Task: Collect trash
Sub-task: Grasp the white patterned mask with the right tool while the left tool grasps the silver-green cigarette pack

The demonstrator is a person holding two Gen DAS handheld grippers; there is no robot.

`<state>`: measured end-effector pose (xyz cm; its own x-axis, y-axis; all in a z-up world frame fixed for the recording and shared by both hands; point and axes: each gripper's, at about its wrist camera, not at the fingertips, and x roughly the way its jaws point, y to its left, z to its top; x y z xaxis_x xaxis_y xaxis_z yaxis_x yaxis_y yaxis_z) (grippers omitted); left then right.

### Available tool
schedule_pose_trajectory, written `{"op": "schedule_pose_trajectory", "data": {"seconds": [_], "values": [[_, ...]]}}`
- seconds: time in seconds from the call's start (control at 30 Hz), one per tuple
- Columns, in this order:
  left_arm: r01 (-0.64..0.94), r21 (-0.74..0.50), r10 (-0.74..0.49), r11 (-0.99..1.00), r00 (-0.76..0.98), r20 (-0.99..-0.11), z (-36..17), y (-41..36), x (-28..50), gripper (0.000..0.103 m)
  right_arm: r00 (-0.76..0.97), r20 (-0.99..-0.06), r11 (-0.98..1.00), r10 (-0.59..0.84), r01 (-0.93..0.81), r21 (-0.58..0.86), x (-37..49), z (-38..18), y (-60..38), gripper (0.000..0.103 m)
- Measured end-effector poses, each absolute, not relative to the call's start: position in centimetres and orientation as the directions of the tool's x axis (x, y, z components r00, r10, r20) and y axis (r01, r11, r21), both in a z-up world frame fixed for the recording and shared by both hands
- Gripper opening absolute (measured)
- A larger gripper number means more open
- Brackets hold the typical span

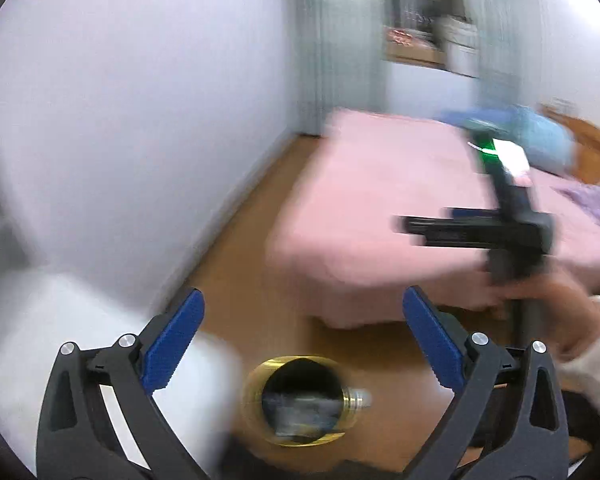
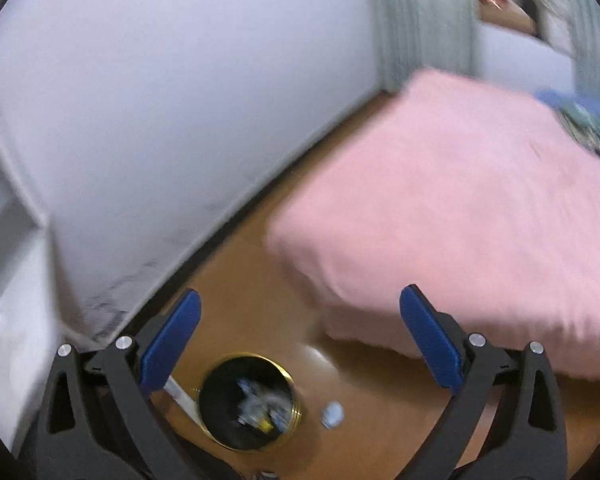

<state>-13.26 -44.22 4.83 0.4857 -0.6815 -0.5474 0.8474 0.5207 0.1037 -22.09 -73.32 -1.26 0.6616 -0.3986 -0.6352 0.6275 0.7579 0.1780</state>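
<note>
A round bin with a gold rim (image 2: 247, 402) stands on the wooden floor, with trash inside; it also shows in the left wrist view (image 1: 298, 400). A small crumpled white piece of trash (image 2: 333, 414) lies on the floor just right of the bin; it shows in the left wrist view too (image 1: 362, 398). My left gripper (image 1: 302, 340) is open and empty above the bin. My right gripper (image 2: 300, 336) is open and empty, above the floor between bin and bed. The right gripper also appears in the left wrist view (image 1: 404, 226), held high over the bed. Both views are blurred.
A bed with a pink cover (image 2: 480, 216) fills the right side, with blue and purple bedding (image 1: 540, 136) further back. A white wall (image 2: 160, 100) runs along the left. White furniture (image 2: 16, 320) stands at the left edge. A curtained window (image 1: 420, 20) is at the far end.
</note>
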Motion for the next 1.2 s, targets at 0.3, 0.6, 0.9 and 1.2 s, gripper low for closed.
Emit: {"op": "schedule_pose_trajectory", "data": {"seconds": [0.3, 0.6, 0.9, 1.2], "values": [[0.117, 0.172, 0.029, 0.978, 0.742, -0.670, 5.0, -14.9, -4.6, 0.096, 0.770, -0.634, 0.997, 0.076, -0.038, 0.073, -6.4, 1.0, -47.7, 0.096], [-0.279, 0.054, 0.225, 0.959, 0.626, -0.746, 2.1, 1.7, -5.7, 0.096, 0.507, -0.716, 0.764, 0.480, -0.642, 0.057, -1.7, -1.2, -23.4, 0.096], [-0.214, -0.055, 0.094, 0.975, 0.630, -0.771, 1.6, 0.2, -2.2, 0.096, 0.441, -0.790, 0.689, 0.426, -0.724, -0.032, 0.6, -4.3, -17.9, 0.074], [-0.171, -0.077, 0.043, 0.982, 0.608, -0.793, 0.3, -2.4, 1.2, 0.096, 0.444, -0.788, 0.739, 0.427, -0.673, 0.022, 1.5, -4.1, -22.5, 0.026]]}}
